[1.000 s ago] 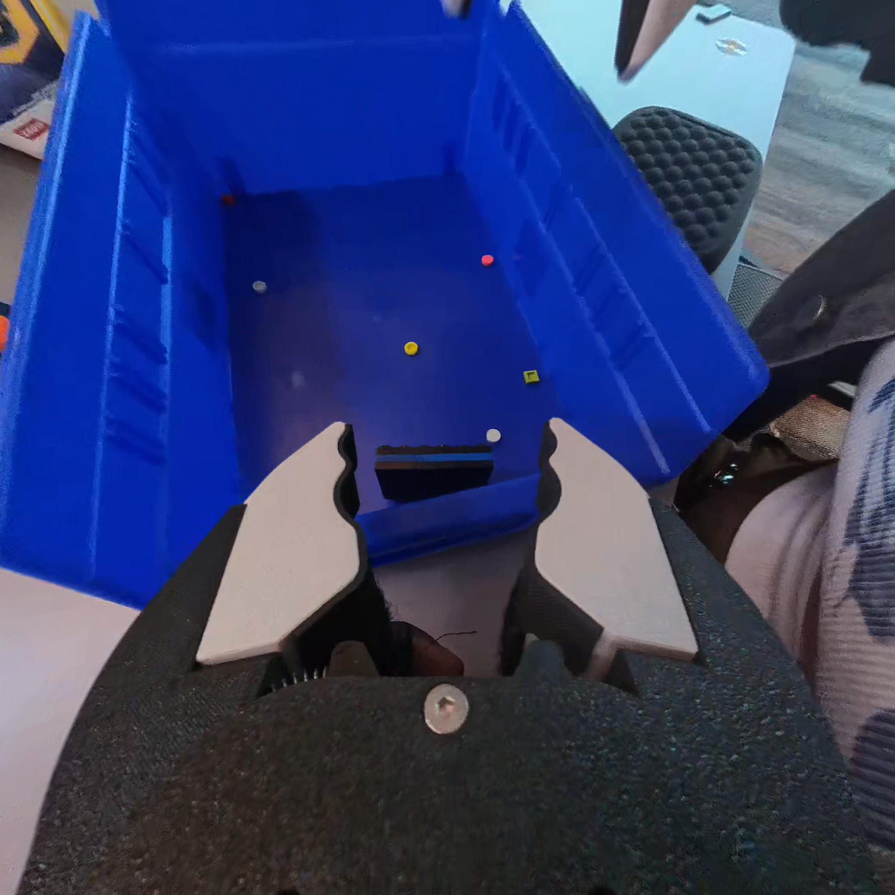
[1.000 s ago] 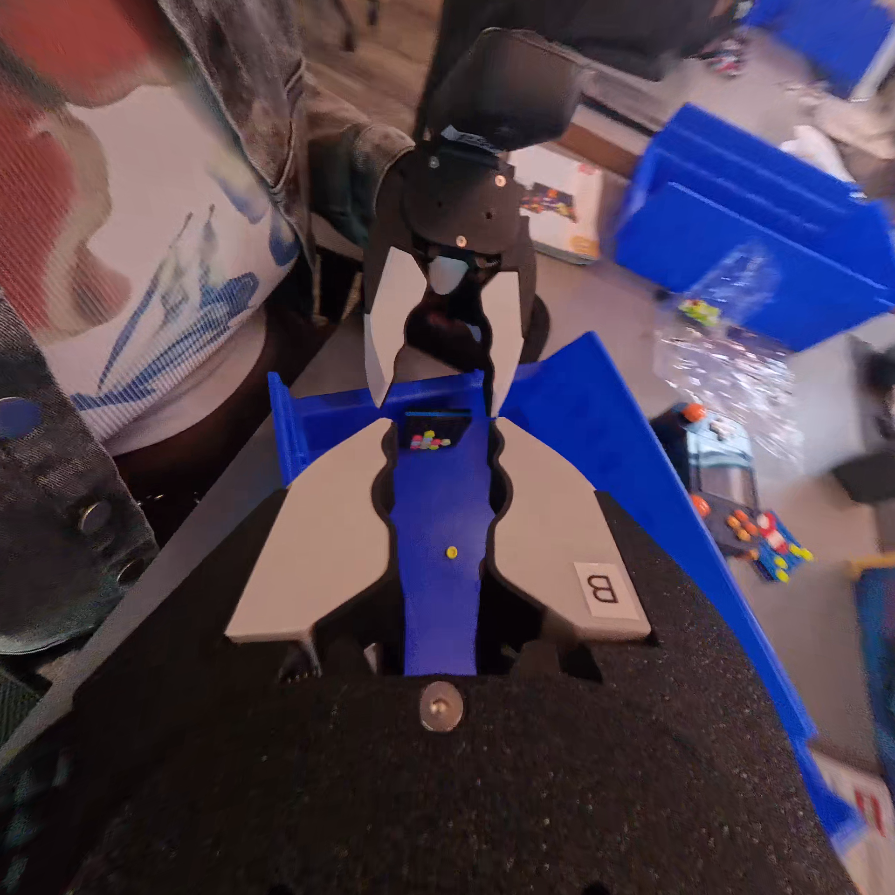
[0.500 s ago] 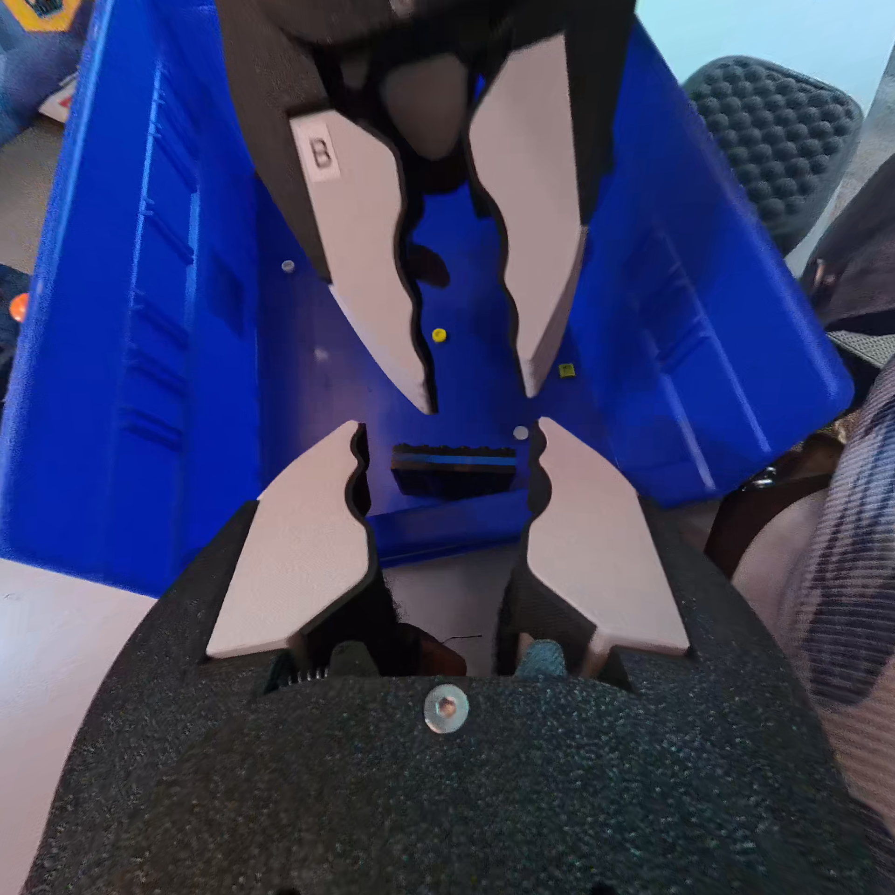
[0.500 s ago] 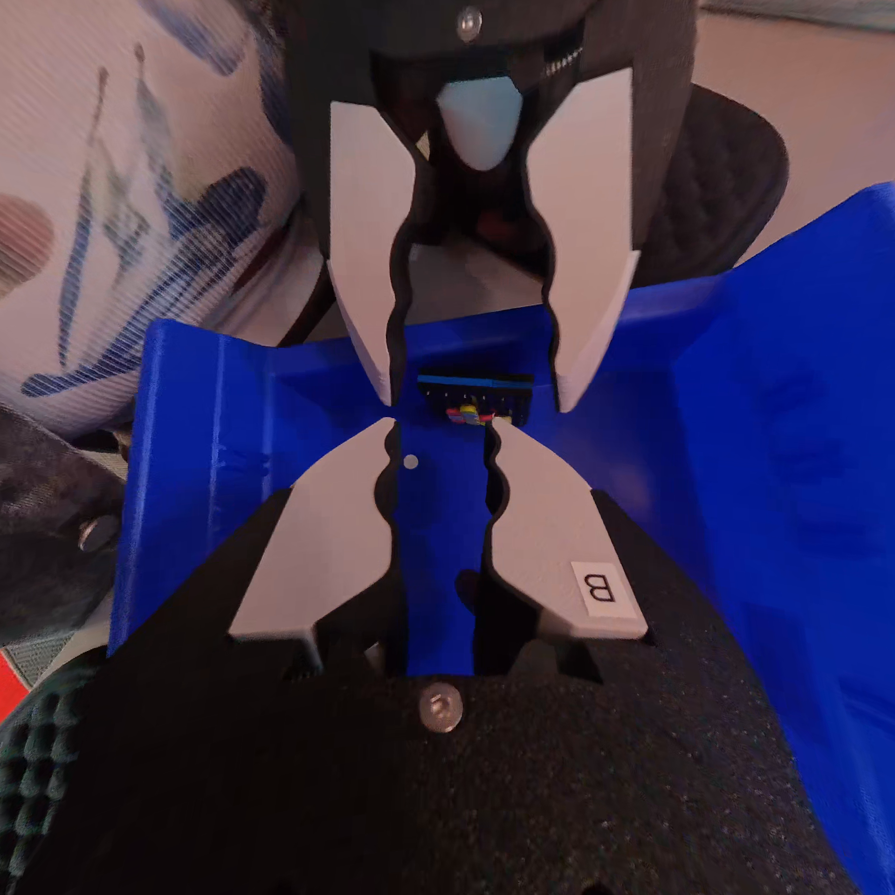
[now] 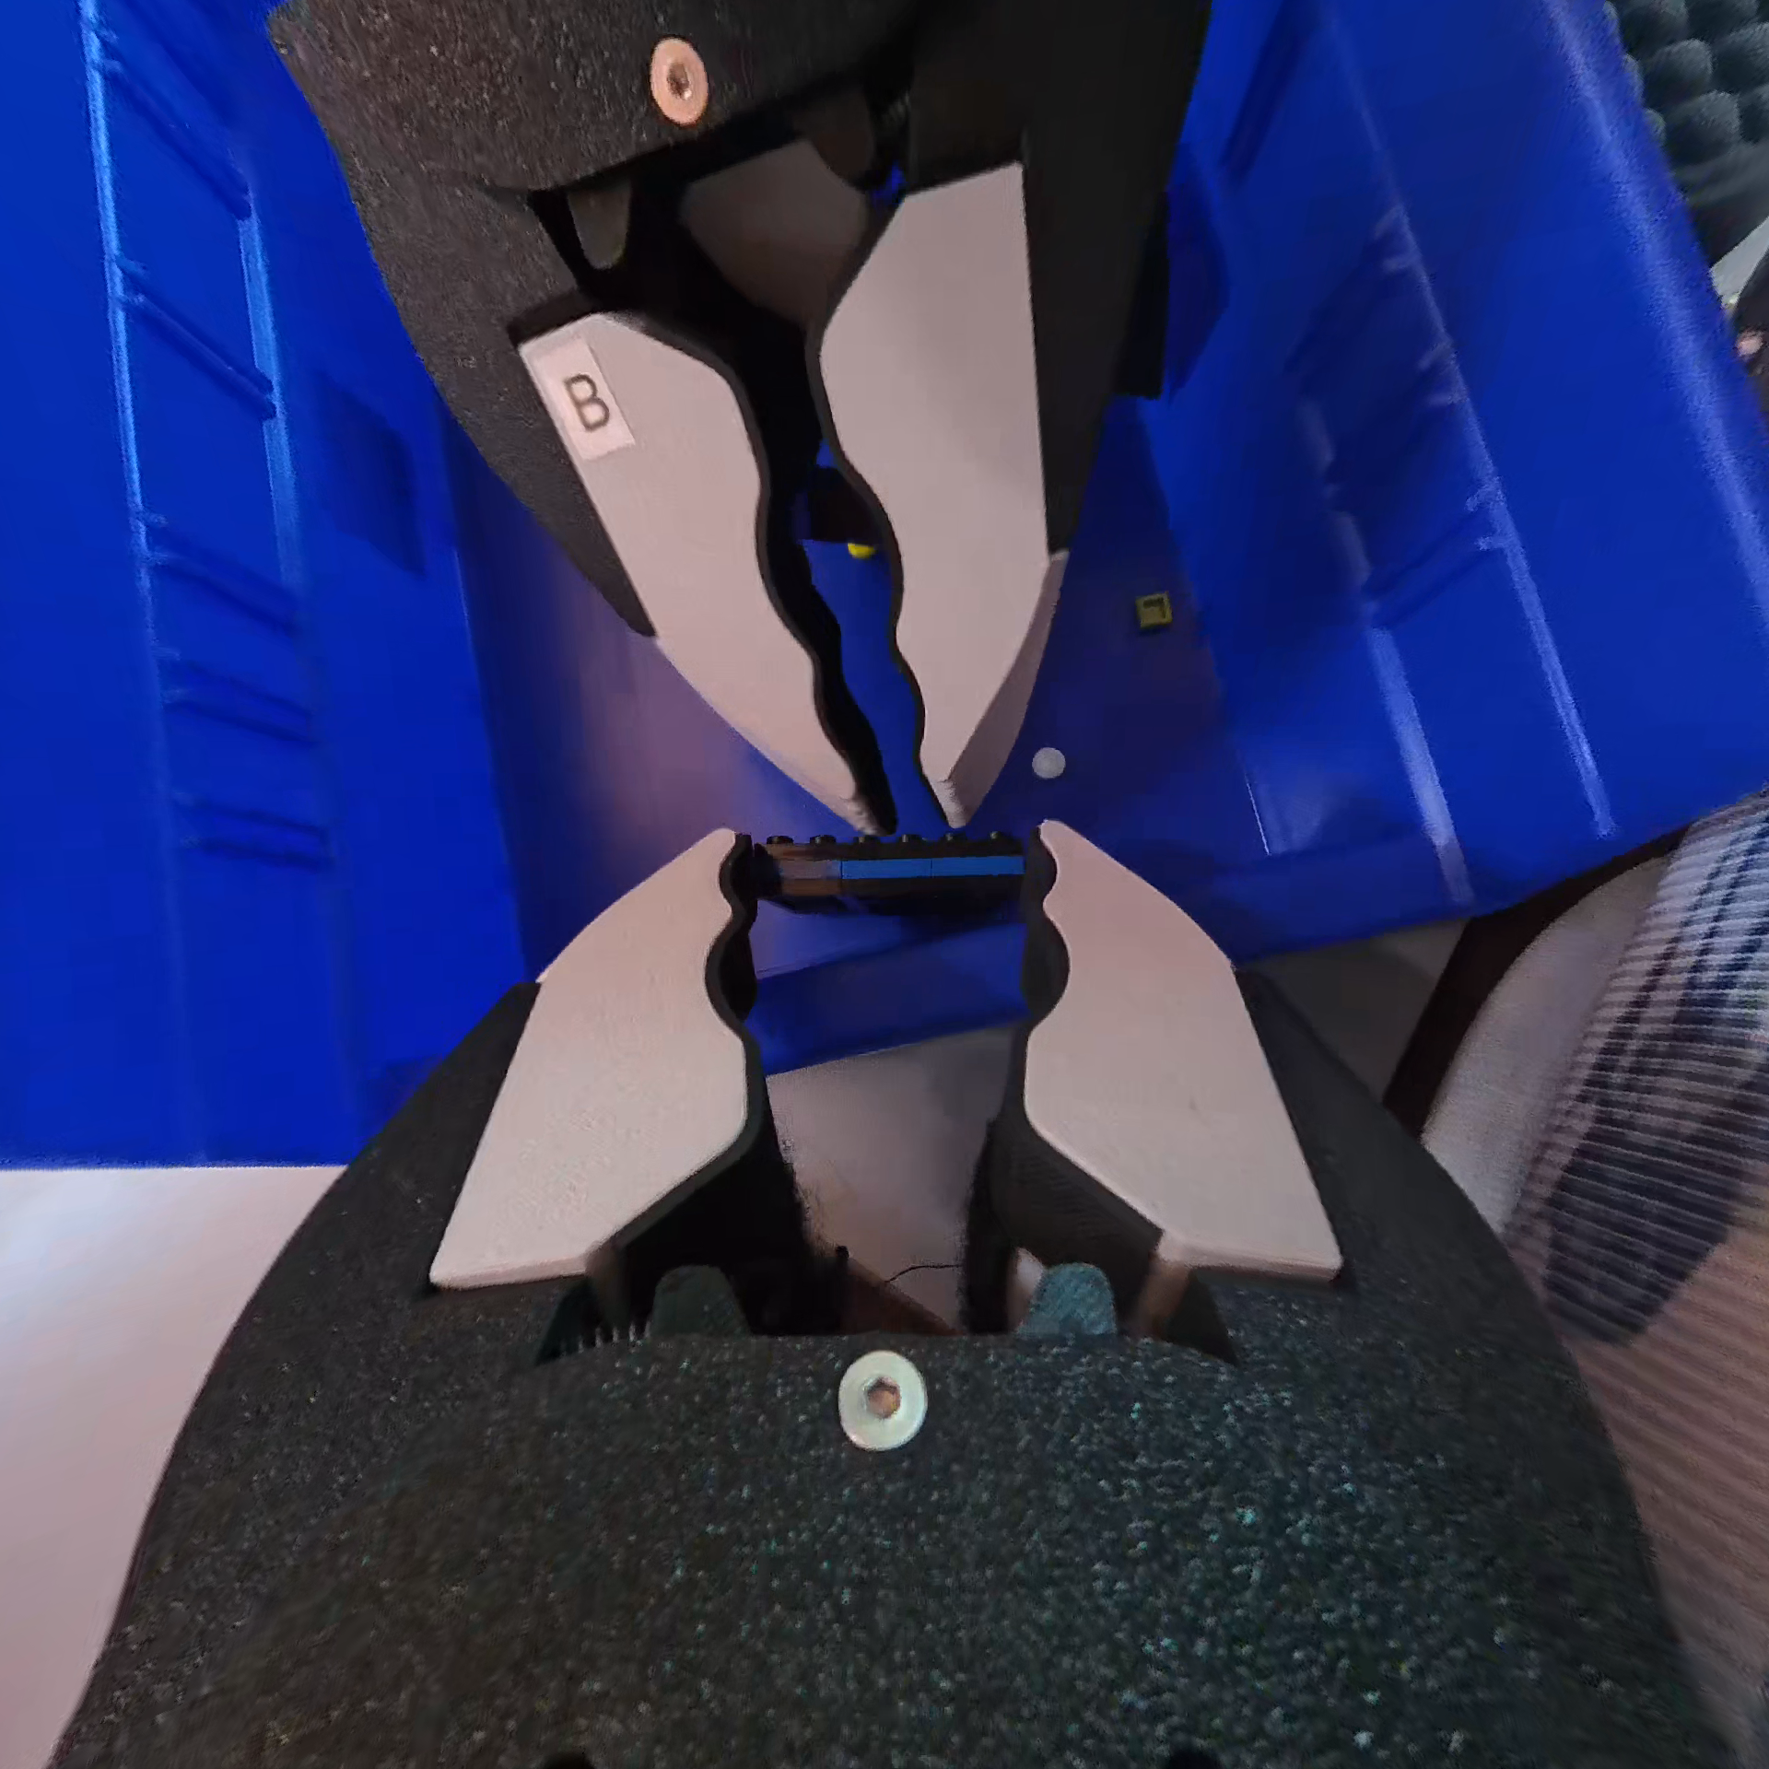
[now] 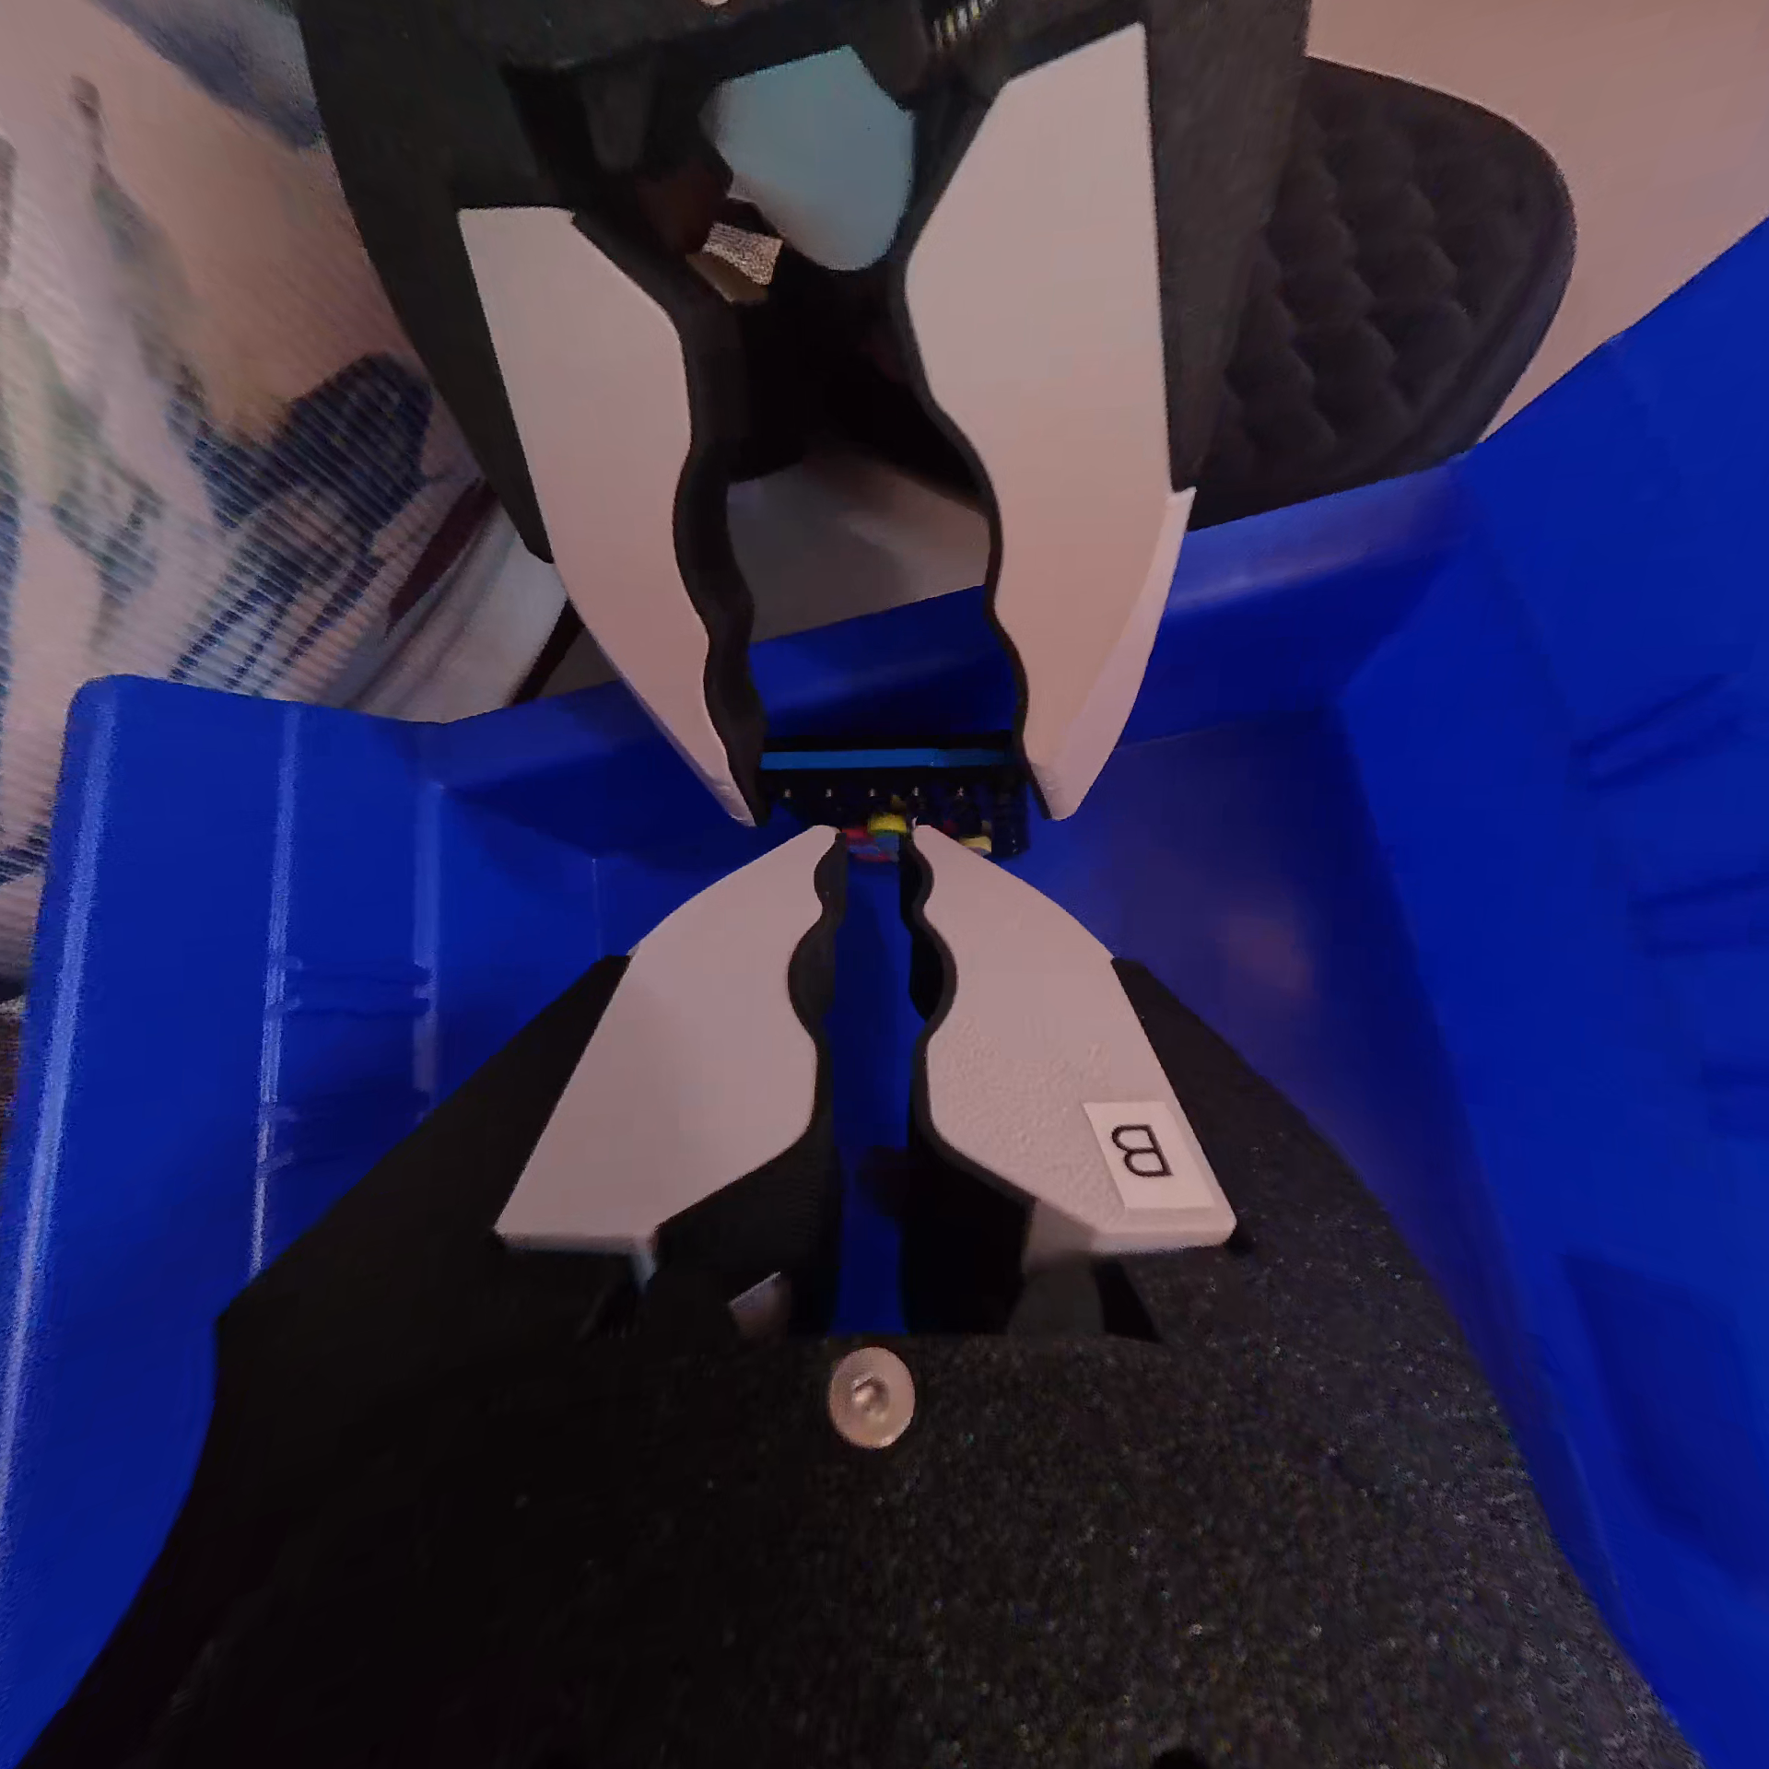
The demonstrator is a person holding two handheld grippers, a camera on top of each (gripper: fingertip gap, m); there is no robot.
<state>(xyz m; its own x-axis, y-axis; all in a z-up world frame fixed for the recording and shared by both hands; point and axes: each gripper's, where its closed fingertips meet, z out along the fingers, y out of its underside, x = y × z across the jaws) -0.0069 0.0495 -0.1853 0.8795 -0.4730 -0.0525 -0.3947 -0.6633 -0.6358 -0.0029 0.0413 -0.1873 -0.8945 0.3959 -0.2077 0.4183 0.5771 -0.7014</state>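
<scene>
My left gripper point(image 5: 885, 862) is shut on a flat black-and-blue brick plate point(image 5: 919, 869), gripping its two short ends and holding it over the near end of a blue plastic bin point(image 5: 287, 670). My right gripper point(image 6: 873, 842) faces it from the opposite side. Its jaws are closed to a narrow gap, pinching small red, yellow and blue pieces point(image 6: 885, 825) stuck on the plate point(image 6: 881, 761). In the left wrist view the right gripper point(image 5: 909, 823) comes down from above with its tips on the plate's studded face.
A loose white round piece point(image 5: 1049, 763) and a small yellow square piece point(image 5: 1152, 613) lie on the bin floor. The bin walls point(image 6: 287, 862) rise on both sides. A person's patterned clothing point(image 5: 1627, 1053) and a black dimpled cushion point(image 6: 1388, 316) are close by. A pale table point(image 5: 96, 1340) lies under the bin.
The right gripper moved into the bin towards the left one, narrowed its jaws and brought its tips onto the plate. The left gripper kept its hold on the plate.
</scene>
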